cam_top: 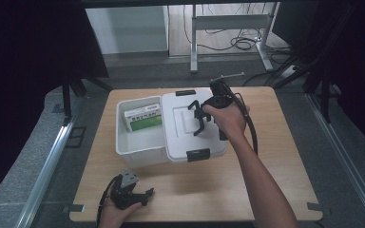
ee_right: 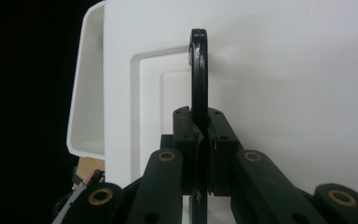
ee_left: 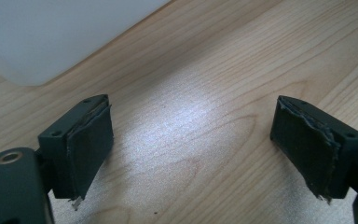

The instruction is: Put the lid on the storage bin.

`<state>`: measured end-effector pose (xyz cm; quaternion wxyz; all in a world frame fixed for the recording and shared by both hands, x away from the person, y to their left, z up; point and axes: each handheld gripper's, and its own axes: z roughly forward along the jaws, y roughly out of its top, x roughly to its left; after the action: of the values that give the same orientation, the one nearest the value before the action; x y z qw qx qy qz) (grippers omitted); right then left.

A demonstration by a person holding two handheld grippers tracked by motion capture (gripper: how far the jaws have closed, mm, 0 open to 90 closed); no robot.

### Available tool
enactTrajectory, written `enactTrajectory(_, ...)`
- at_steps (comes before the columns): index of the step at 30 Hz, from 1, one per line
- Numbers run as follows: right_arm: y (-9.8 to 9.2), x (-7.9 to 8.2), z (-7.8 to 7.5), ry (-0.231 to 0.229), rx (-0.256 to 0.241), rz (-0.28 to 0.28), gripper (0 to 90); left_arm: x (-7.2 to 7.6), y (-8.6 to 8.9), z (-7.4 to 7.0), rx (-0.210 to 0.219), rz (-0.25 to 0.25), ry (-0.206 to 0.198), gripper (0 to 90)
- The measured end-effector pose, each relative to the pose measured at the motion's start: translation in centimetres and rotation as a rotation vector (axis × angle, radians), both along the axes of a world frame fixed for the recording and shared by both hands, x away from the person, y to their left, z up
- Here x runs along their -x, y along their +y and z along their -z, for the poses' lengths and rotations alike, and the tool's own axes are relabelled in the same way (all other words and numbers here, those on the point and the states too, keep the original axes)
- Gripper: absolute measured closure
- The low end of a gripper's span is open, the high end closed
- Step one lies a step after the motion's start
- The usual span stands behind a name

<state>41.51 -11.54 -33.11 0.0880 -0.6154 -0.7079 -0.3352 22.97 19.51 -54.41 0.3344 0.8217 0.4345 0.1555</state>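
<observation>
the white lid (cam_top: 190, 126) sits skewed over the right part of the white box (cam_top: 135, 142), mid-table, leaving the box's left part uncovered. the right gripper (cam_top: 200, 119) is above the lid, pinching its black handle (ee_right: 199, 79) between pressed-together jaws. inside the box's uncovered part lies a green and white carton (cam_top: 143, 118). near the box's front corner, the left gripper (cam_top: 147, 194) rests low over the wooden table (ee_left: 205, 93), jaws spread wide, holding nothing.

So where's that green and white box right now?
In the high view, the green and white box lies inside the white bin, in its uncovered left part, just left of the lid.
</observation>
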Motion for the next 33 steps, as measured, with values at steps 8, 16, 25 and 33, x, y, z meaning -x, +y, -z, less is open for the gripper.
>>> enactTrajectory(8,2.9,-0.7,-0.9,0.002,0.009,-0.023,84.5,0.0,0.0,0.0,0.001,0.0,-0.001,12.9)
enactTrajectory(16,6.0,-1.9,-1.1,0.023,0.023,-0.033,84.5,0.0,0.0,0.0,0.0,0.002,-0.001,12.9)
enactTrajectory(25,10.3,-3.0,-1.7,0.044,0.039,-0.065,84.5,0.0,0.0,0.0,0.002,0.008,-0.001,13.0)
enactTrajectory(33,13.6,-3.9,-1.1,0.079,0.044,-0.068,84.6,0.1,-0.1,0.0,0.002,0.013,-0.003,13.0)
